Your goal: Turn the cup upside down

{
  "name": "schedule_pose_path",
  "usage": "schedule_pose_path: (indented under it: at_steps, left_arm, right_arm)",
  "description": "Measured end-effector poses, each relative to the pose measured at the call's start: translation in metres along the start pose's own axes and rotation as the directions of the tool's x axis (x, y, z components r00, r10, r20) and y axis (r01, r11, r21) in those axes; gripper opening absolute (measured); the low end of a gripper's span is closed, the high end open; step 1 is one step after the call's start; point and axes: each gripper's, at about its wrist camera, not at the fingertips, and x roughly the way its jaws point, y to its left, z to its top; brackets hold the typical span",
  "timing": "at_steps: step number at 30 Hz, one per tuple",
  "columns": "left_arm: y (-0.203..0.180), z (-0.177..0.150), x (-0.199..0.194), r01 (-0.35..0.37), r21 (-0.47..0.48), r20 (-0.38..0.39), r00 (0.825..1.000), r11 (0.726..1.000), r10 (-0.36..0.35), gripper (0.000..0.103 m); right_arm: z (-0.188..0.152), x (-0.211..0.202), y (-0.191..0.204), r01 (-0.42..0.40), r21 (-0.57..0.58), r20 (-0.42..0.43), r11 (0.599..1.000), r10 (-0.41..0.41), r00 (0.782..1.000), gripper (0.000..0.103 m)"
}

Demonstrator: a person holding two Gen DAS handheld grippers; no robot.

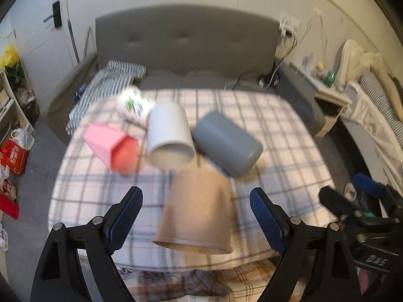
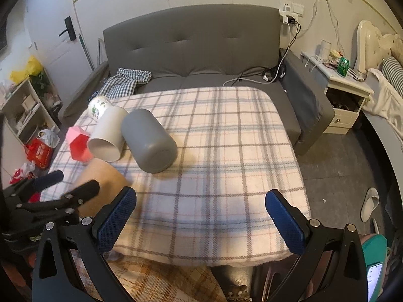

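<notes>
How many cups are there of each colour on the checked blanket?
Pink cup: 1
White cup: 1
Grey cup: 1
Tan cup: 1
White cup with green pattern: 1
Total: 5

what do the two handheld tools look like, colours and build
Both match. The left tool and right tool have black angular plastic arms with triangular cutouts and silver round bolts. Each finger carries a blue pad with fine dotted texture. No cables, sleeves or markings are visible on them.
</notes>
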Motion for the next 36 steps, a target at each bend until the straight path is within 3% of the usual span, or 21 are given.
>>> schedule_pose_path:
  at_steps: [7, 15, 24, 27, 36]
  left_arm:
    - [0.033, 0.001, -0.050, 0.002, -0.027, 0.122, 0.992, 1.000, 0.001, 0.091]
    - [0.081, -0.025, -0.057, -0.081, -0.062, 0.152, 0.984, 0.995, 0.090, 0.091]
    - [0.131, -0.045, -0.035, -0.142, -0.114, 0.121, 0.980, 0.983, 0.156, 0.091]
    - [0.139, -0.045, -0.023, -0.147, -0.114, 0.099, 0.982, 0.983, 0.158, 0.091]
    - [0.144, -0.042, 0.005, -0.110, -0.104, 0.062, 0.991, 0.988, 0.117, 0.091]
  right_arm:
    - [0.006, -0.034, 0.028, 0.005, -0.047, 0.031, 0.999, -0.003, 1.000, 0.103]
    - [0.004, -0.039, 0.085, 0.013, -0.169, 0.014, 0.986, -0.010, 1.000, 0.103]
    - [0.013, 0.001, 0.137, -0.033, -0.200, -0.125, 0.979, 0.007, 0.992, 0.103]
    - [0.020, 0.025, 0.139, -0.046, -0.147, -0.205, 0.988, 0.015, 0.979, 0.103]
    - [0.035, 0.080, 0.142, -0.046, -0.069, -0.342, 0.997, 0.020, 0.940, 0.103]
